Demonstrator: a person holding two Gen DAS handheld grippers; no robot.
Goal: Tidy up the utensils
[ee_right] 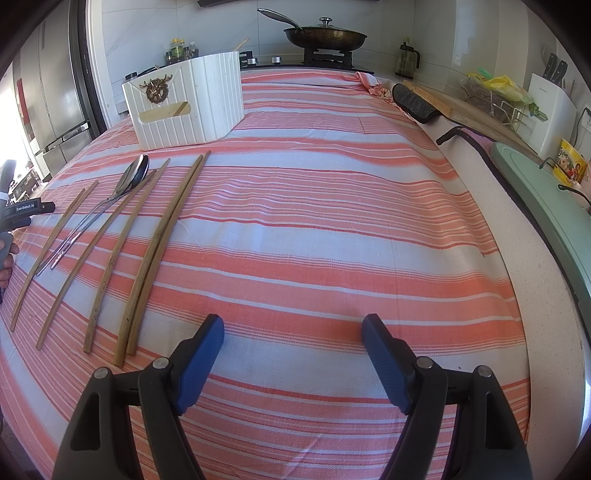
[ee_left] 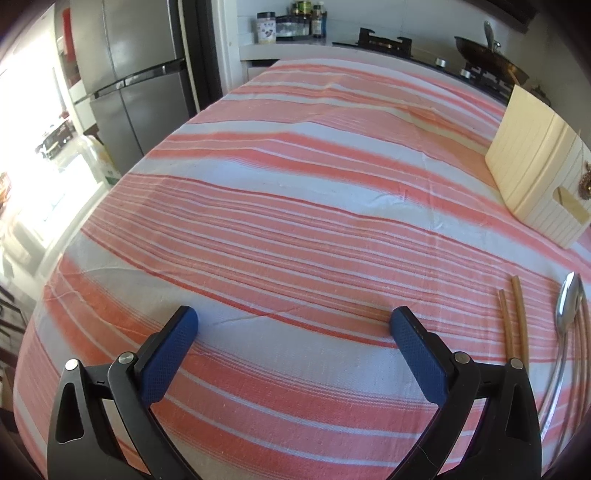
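The counter wore an orange-and-white striped cloth (ee_right: 314,229), with a stove and lidded pan (ee_right: 325,35) behind and a steel fridge (ee_left: 125,74) off to the side. Bamboo chopsticks (ee_right: 155,251) and a metal spoon (ee_right: 133,175) lay in rows before the white holder box (ee_right: 192,103). The left gripper (ee_left: 293,323) and right gripper (ee_right: 293,332) both gaped wide, holding nothing.

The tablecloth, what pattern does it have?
Coral-pink and white stripes on the tablecloth, clearest in the right wrist view.
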